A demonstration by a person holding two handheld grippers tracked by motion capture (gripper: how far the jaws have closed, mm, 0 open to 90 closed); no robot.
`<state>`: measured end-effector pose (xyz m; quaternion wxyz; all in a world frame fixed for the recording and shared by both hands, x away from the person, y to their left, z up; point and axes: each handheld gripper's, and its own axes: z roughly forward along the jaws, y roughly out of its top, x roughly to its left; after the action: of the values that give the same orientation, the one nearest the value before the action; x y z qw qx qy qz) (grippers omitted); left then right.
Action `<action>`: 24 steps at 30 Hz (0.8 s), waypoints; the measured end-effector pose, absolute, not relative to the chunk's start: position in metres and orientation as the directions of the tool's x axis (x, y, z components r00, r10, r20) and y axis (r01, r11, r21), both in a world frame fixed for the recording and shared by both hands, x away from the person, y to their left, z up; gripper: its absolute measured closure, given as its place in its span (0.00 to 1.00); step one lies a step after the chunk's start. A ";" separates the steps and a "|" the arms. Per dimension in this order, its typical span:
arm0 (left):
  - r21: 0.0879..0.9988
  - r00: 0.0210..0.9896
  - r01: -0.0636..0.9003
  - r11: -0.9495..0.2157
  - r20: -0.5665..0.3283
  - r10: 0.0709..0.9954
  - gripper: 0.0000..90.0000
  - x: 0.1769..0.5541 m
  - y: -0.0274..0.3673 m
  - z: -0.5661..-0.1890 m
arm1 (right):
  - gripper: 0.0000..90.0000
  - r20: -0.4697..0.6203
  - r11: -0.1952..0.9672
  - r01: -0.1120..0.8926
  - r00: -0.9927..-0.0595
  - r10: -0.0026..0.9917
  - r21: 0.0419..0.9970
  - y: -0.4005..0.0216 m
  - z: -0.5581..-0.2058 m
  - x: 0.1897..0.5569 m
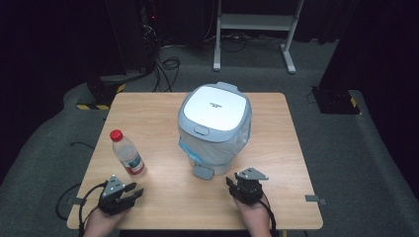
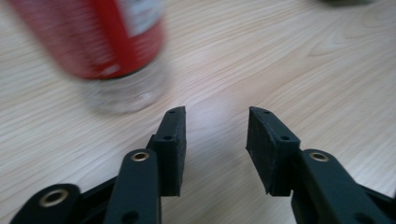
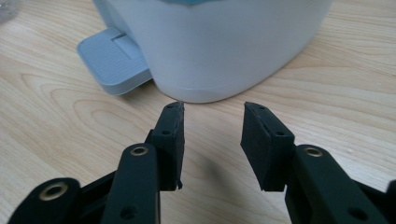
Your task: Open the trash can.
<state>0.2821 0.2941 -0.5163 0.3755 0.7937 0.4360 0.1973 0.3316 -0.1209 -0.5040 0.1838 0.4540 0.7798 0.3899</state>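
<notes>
A rectangular table (image 1: 163,197) with a pale wood-grain top stands on grey carpet (image 1: 356,148) in a dark room; the white legs of a frame (image 1: 257,22) and loose cables (image 1: 165,64) lie beyond it. Near the table's middle sits a white plastic pedal bin (image 1: 216,129), rounded-square in shape, with a smooth glossy lid, a clear liner bunched under the rim, and a ribbed grey foot pedal (image 3: 113,59) jutting toward the person. To its left stands a clear plastic bottle (image 1: 127,152) with a red cap and a red label.

At the near edge, the left gripper (image 2: 215,126) rests on the table just short of the bottle, its matte black jaws parted and holding nothing. The right gripper (image 3: 213,121) rests just before the bin's base, beside the pedal, jaws likewise apart and empty.
</notes>
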 end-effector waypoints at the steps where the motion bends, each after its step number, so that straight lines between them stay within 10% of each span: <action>1: 0.768 0.542 0.544 -0.338 -0.014 0.840 0.65 0.282 0.294 -0.516 | 0.67 0.061 0.290 0.562 -0.524 0.850 0.775 -0.120 -0.504 0.331; 24: 0.762 0.596 0.490 -0.423 0.061 0.801 0.84 0.357 0.168 -0.501 | 0.81 0.031 0.335 0.519 -0.574 0.818 0.787 -0.111 -0.505 0.334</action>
<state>0.3570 0.1682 -0.5006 0.3633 0.8162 0.3954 0.2135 0.3339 -0.1109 -0.5052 0.1897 0.4207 0.7946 0.3946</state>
